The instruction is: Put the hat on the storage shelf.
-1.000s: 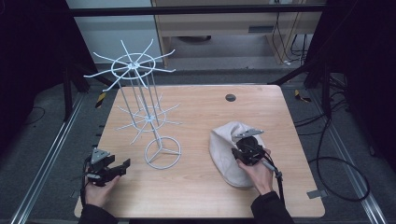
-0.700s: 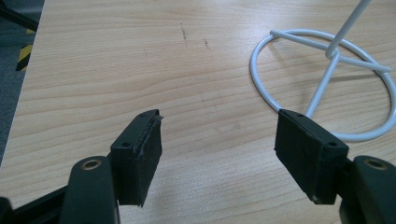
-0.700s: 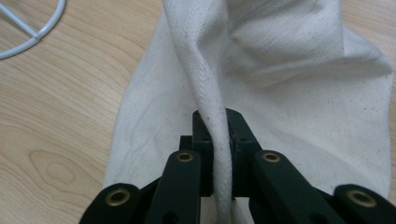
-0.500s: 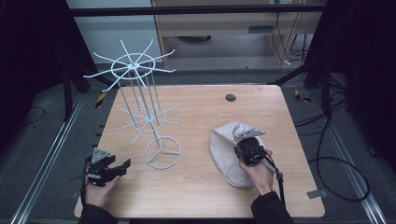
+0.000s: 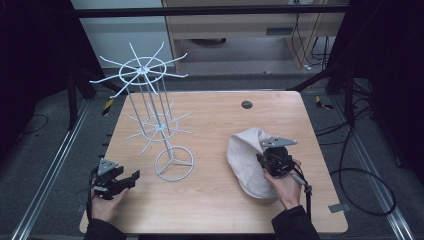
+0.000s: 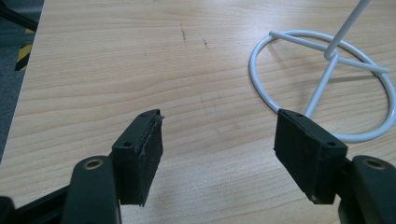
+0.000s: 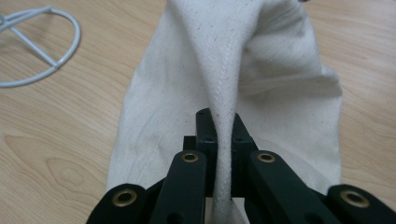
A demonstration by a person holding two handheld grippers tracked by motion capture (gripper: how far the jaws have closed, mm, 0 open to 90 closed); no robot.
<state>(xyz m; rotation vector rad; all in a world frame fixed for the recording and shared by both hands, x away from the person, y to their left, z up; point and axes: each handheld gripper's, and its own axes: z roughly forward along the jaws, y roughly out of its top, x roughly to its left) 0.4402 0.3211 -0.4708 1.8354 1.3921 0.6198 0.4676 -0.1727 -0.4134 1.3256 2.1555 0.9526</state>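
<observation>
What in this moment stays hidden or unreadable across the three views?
- High view: the right gripper jaws' hold, behind its own body and the cloth.
- Right gripper view: cloth's far end, cut by the top edge.
- Left gripper view: rack above its base ring, cut off.
- High view: dark round spot, too small.

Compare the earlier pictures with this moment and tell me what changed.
The right gripper has just closed its jaws on a fold of the cream cloth hat and begun lifting it slightly off the table. The left gripper stayed open and in place near the white wire rack, which did not move.
</observation>
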